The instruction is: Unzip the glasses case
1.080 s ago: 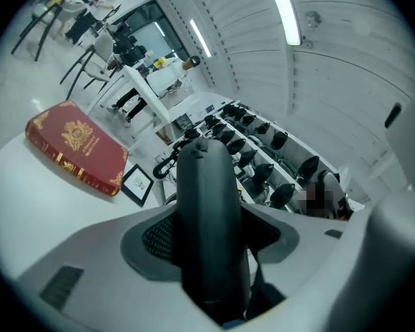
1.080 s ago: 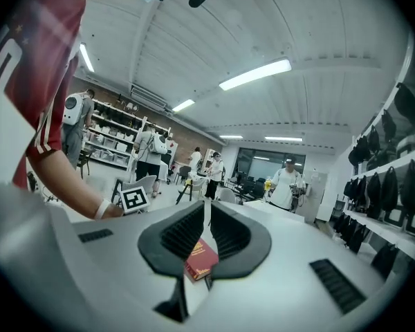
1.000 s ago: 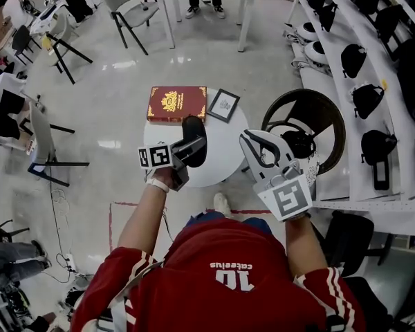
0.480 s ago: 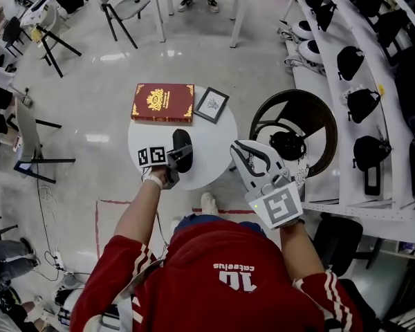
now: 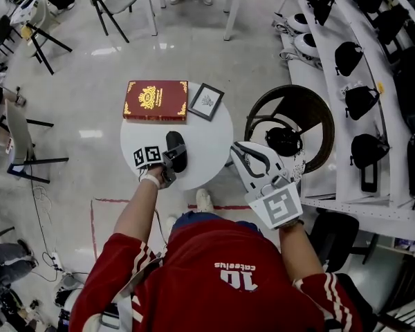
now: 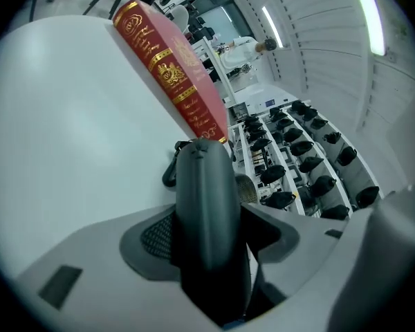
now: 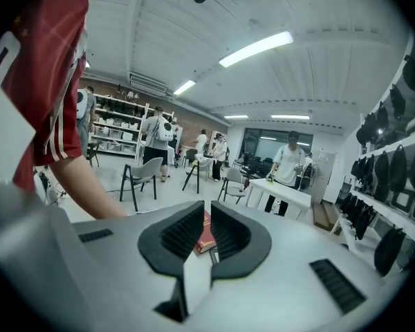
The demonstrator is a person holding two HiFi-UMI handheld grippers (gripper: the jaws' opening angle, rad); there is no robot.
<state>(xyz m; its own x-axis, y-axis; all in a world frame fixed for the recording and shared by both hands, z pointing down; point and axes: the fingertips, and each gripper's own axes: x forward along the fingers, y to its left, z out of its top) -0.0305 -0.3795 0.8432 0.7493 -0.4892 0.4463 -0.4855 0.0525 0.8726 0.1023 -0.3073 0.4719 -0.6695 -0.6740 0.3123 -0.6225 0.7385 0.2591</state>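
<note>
A black glasses case (image 5: pixel 175 147) (image 6: pixel 204 213) is clamped lengthwise between the jaws of my left gripper (image 5: pixel 167 159) (image 6: pixel 207 235), just above the near left part of a round white table (image 5: pixel 211 151) (image 6: pixel 69 116). Whether the case touches the table I cannot tell. The case's far end carries a black zipper pull loop (image 6: pixel 169 173). My right gripper (image 5: pixel 238 156) (image 7: pixel 206 235) hovers off the table's right edge, apart from the case. Its jaws are together with only a thin slit between them, and they hold nothing.
A red book with gold print (image 5: pixel 155 100) (image 6: pixel 169 75) and a small framed picture (image 5: pixel 206 102) lie at the table's far side. A dark round chair (image 5: pixel 294 120) stands at the right, beside white shelves of black gear (image 5: pixel 360 61). Red tape (image 5: pixel 93 220) marks the floor.
My left gripper has come down with the case toward the table's near left part and rolled a little. The right gripper has sunk slightly and stays beside the table.
</note>
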